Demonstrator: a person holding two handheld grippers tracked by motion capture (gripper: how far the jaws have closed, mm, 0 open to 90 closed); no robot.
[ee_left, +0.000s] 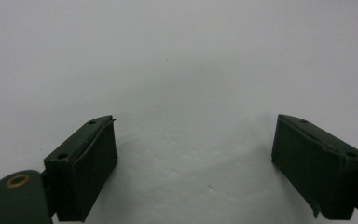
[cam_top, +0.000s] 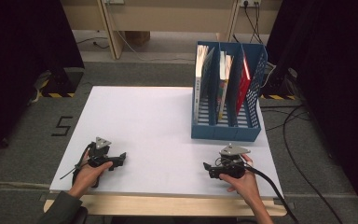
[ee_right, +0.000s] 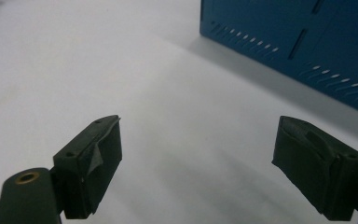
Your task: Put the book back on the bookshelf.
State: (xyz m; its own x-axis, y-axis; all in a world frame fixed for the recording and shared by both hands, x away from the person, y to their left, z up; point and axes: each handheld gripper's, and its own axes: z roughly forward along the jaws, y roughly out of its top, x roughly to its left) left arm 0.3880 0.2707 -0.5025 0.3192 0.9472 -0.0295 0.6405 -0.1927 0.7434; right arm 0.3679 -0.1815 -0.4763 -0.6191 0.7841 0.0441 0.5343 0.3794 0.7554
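Both grippers rest on the white tabletop (cam_top: 158,121), fingers spread and empty: left gripper (cam_top: 121,160) at 7 o'clock, right gripper (cam_top: 207,167) at 5, just below the blue slotted plastic file rack (cam_top: 225,130) that keeps its books (cam_top: 223,84) upright

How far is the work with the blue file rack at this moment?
Looks done: books stand in the compartments of the blue file rack. In hand: nothing; the left hand-held gripper and right hand-held gripper are both open over the bare white table. Left: any grasp is not yet begun; the right one is nearest the rack.
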